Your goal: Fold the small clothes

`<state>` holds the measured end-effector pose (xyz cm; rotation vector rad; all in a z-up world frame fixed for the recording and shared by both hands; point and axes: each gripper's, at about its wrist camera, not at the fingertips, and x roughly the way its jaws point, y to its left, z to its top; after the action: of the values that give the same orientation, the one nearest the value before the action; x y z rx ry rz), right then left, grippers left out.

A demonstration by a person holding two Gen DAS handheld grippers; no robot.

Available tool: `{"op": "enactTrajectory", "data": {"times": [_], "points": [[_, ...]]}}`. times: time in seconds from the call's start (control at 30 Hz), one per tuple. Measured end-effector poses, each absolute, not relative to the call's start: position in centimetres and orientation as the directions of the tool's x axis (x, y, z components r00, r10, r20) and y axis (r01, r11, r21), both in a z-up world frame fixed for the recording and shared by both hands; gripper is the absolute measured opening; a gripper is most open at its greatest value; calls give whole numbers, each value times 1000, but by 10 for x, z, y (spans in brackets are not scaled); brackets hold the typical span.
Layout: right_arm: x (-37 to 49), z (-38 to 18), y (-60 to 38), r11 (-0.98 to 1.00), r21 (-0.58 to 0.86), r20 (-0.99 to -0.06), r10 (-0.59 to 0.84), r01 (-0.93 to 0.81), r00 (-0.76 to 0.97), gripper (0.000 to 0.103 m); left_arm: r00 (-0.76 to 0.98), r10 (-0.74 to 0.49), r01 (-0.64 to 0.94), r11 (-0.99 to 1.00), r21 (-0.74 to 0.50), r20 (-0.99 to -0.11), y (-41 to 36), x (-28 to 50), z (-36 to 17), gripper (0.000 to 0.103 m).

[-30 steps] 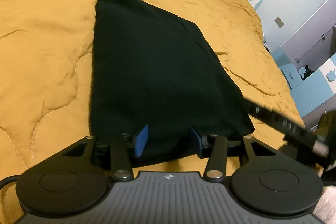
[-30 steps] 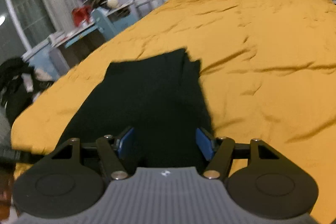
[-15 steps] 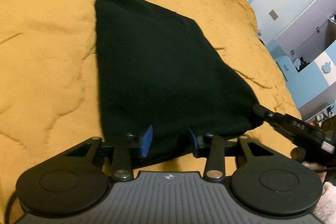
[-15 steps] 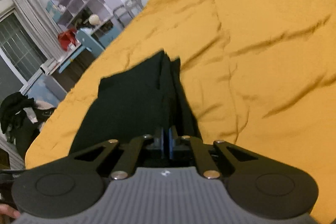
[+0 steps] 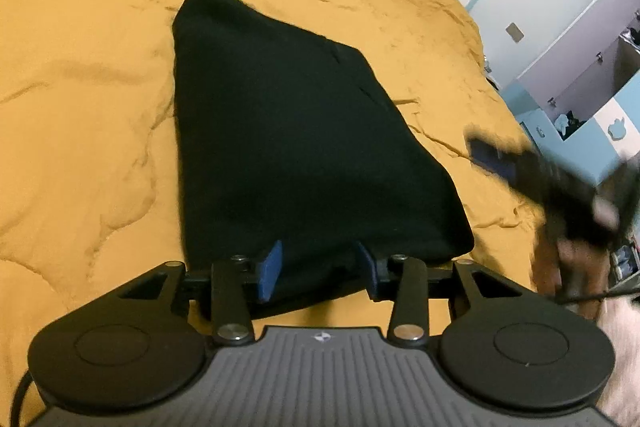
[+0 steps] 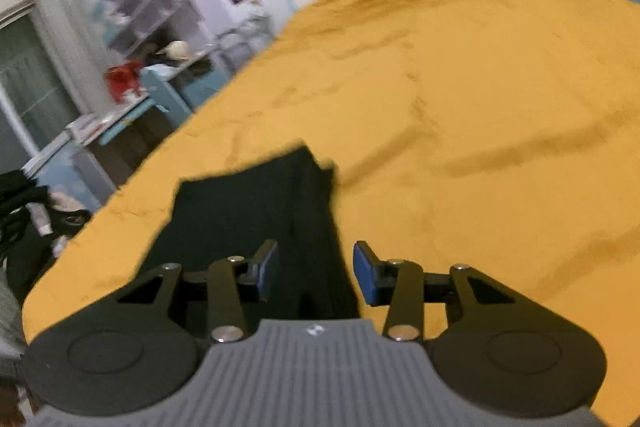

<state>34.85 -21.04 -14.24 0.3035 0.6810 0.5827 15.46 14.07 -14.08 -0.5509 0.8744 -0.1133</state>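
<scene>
1 black garment [image 5: 296,131] lying flat on the bed w/ mustard quilt [image 5: 80,87], near edge by both grippers. Left gripper [image 5: 318,269] just opened a bit, cloth between pads but not pinched. Right gripper [image 6: 314,271] just let go, jaws apart. Lots of bare quilt around; shelves [image 6: 140,11] along wall.

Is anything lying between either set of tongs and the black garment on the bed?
Nothing visible. The black garment lies flat on the yellow quilt, its near edge right at the open left tongs. The right tongs have just been opening, over the garment's side edge, pads not pressing it.
</scene>
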Motion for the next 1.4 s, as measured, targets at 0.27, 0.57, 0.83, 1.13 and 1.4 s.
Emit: {"op": "enactTrajectory", "data": {"times": [0.27, 0.57, 0.83, 1.13, 1.4], "points": [[484, -180, -132, 790, 478, -609, 614, -385, 502, 56, 647, -331, -154, 826, -542, -687, 148, 153, -156, 51], [490, -203, -130, 788, 501, -636, 616, -358, 465, 16, 683, -357, -136, 795, -592, -638, 156, 143, -164, 50], [467, -188, -138, 846, 424, -626, 532, -323, 570, 37, 672, -332, -134, 824, -550, -662, 150, 146, -160, 51], [317, -150, -169, 792, 338, -603, 597, -509, 528, 40, 668, -316, -144, 834, -533, -674, 146, 146, -158, 51], [265, -182, -183, 845, 228, -667, 497, -483, 555, 42, 671, -309, -150, 833, -532, -674, 145, 148, -156, 52]]}}
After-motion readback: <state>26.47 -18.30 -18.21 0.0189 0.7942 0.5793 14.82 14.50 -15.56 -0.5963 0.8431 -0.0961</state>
